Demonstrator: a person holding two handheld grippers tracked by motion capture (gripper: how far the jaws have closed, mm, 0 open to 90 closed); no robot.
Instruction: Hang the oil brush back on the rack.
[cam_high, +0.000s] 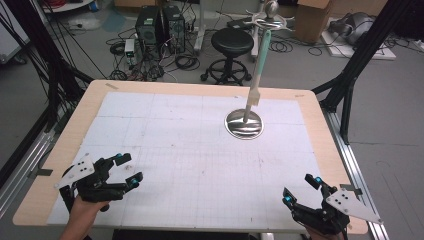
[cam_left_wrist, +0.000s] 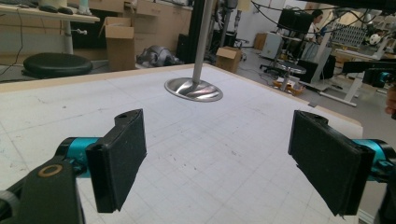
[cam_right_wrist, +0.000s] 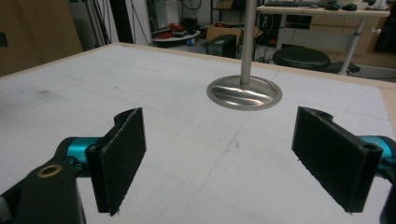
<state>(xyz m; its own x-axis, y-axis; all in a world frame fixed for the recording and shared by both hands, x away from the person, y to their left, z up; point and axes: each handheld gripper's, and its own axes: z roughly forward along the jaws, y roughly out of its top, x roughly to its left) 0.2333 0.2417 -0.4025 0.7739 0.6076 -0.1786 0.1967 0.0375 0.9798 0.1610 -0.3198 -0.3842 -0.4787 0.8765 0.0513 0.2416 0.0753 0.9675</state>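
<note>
Both claws rest low at the near edge of the bench (cam_high: 60, 165), well apart from each other and from anything to grasp. The left claw (cam_high: 128, 169) has its jaws spread wide with nothing between them; in the left gripper view only the bare gridded mat shows between its pads (cam_left_wrist: 116, 165). The right claw (cam_high: 300, 190) is likewise wide open and holds nothing, and its pads (cam_right_wrist: 119, 161) frame bare mat too.

The thing nearest to both is the metal stand (cam_high: 244, 124), a round shiny base sitting on the far half of the mat, right of centre, with a thin pole rising from its middle to a hooked top. A spatula (cam_high: 259, 70) with a pale green handle hangs from 1 hook, its long axis close to upright and its lower end just above the base.

From either claw the stand lies forward and toward the middle. In the right gripper view the base (cam_right_wrist: 244, 92) sits almost dead ahead, slightly right of centre; in the left gripper view it (cam_left_wrist: 193, 89) is also ahead but farther off. The right claw looks the nearer, so I judge a reach forward and upward to the hanging handle falls more naturally to it.
</note>
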